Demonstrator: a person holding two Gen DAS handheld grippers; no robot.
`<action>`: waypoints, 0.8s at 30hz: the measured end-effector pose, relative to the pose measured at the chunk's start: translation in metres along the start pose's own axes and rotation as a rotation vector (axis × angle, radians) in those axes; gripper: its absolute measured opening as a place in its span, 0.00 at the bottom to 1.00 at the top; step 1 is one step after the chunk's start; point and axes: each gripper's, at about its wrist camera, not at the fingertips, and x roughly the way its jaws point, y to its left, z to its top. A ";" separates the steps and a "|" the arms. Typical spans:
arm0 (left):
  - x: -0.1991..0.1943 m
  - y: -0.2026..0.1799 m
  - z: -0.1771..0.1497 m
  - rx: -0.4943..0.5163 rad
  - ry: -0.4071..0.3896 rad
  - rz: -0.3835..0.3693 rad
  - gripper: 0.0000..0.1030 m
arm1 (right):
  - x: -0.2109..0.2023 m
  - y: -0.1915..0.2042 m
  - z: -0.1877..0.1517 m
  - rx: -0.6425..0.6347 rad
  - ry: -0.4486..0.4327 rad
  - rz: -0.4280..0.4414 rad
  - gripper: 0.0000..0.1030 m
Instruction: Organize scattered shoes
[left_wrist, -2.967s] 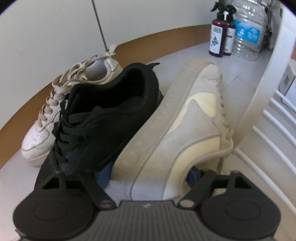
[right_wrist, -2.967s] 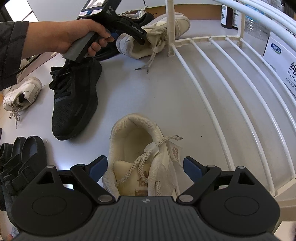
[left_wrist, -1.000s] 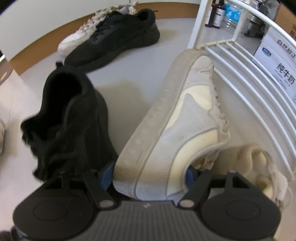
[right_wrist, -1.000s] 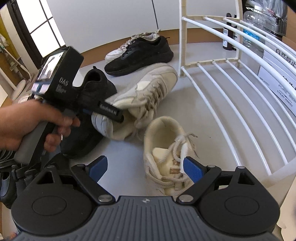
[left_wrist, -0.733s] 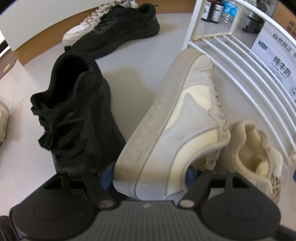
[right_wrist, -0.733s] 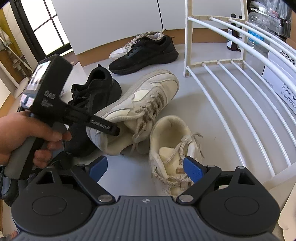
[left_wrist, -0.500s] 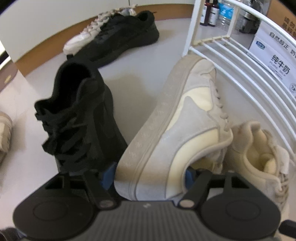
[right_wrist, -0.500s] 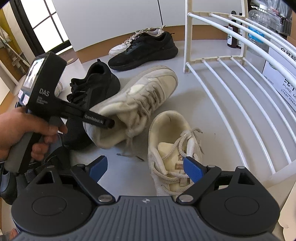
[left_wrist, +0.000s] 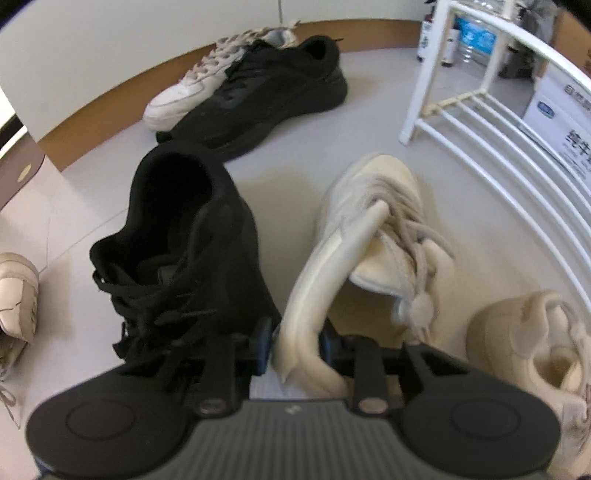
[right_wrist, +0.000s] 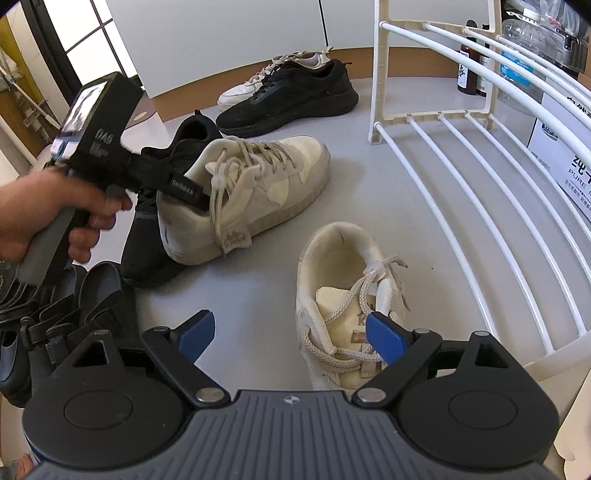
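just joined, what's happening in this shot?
A person is tidying shoes on the floor with two handheld claws. The left claw has just closed on the heel collar of a cream sneaker, which sits beside a black sneaker. The right claw hangs open over the matching cream sneaker, next to the white shoe rack, not gripping it.

Bright daylight enters from a window at upper left of the right wrist view, giving soft shadows on the pale floor. Both fisheye views bend strongly at the edges. The left wrist view is softer, with motion blur on the cream shoe.
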 end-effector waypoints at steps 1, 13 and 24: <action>-0.002 -0.003 -0.004 -0.010 0.010 -0.014 0.31 | 0.000 0.000 0.000 -0.001 0.001 -0.001 0.90; -0.025 -0.018 -0.030 0.012 0.071 -0.097 0.23 | -0.004 0.008 -0.002 -0.006 -0.009 0.011 0.90; -0.103 -0.020 -0.039 0.018 0.046 -0.175 0.30 | -0.002 0.028 0.014 -0.019 -0.049 0.031 0.90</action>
